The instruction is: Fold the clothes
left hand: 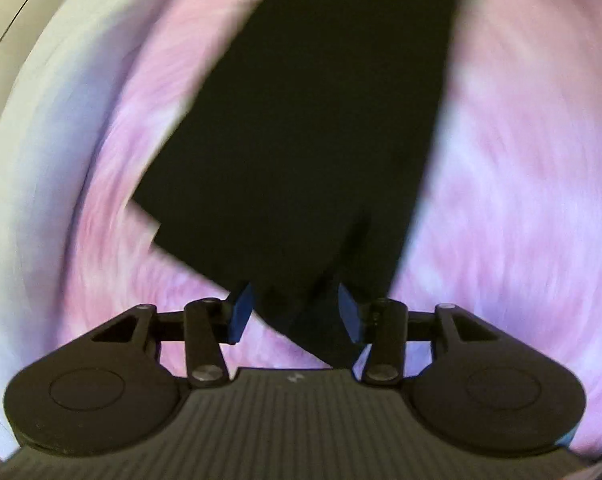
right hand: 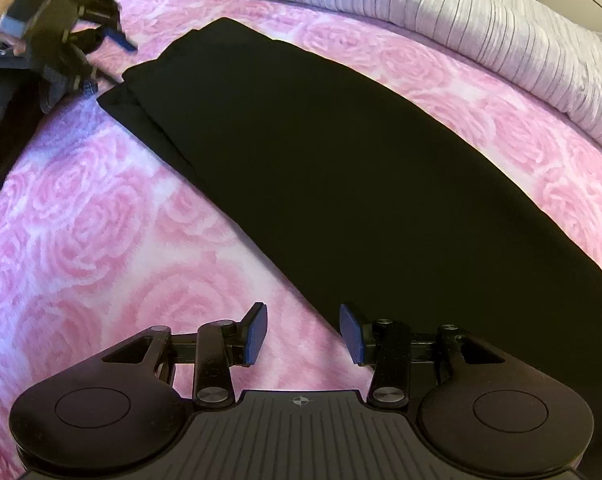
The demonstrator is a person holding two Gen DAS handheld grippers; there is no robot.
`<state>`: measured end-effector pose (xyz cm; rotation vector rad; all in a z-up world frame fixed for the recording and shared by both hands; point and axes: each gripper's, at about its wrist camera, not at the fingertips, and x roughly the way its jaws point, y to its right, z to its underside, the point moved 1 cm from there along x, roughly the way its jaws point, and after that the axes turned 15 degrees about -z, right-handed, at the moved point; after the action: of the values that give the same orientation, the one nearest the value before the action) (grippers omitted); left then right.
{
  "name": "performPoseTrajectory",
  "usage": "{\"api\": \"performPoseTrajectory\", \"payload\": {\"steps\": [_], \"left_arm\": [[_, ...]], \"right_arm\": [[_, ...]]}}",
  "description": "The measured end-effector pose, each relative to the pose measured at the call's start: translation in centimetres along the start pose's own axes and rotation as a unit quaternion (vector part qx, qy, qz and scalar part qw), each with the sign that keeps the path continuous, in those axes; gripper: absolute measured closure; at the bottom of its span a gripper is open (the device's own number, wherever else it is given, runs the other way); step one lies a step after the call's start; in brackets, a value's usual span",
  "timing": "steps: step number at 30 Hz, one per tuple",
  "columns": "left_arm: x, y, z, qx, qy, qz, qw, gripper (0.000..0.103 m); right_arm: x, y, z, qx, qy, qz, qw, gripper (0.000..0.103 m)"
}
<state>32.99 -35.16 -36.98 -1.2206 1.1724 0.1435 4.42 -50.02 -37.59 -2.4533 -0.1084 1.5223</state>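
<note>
Black garment (right hand: 321, 152) lies as long folded strip on pink rose bedspread (right hand: 81, 220), axis upper left to lower right of frame. Right claw (right hand: 303, 334) wide, empty, at near end; left claw (left hand: 297, 312) wide, astride far end.

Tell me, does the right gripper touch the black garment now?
Apart. In the right wrist view the right gripper is open, and pink rose bedsheet shows between its fingers; the black garment edge lies just beyond the right pad.
</note>
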Motion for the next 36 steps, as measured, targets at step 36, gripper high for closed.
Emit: {"api": "performPoseTrajectory", "payload": {"steps": [36], "left_arm": [[-2.1,3.5,0.6,0.05,-0.019,-0.057,0.997,0.101]], "right_arm": [[4.5,-4.8,-2.1,-0.126,0.008,0.008,0.992,0.059]]}}
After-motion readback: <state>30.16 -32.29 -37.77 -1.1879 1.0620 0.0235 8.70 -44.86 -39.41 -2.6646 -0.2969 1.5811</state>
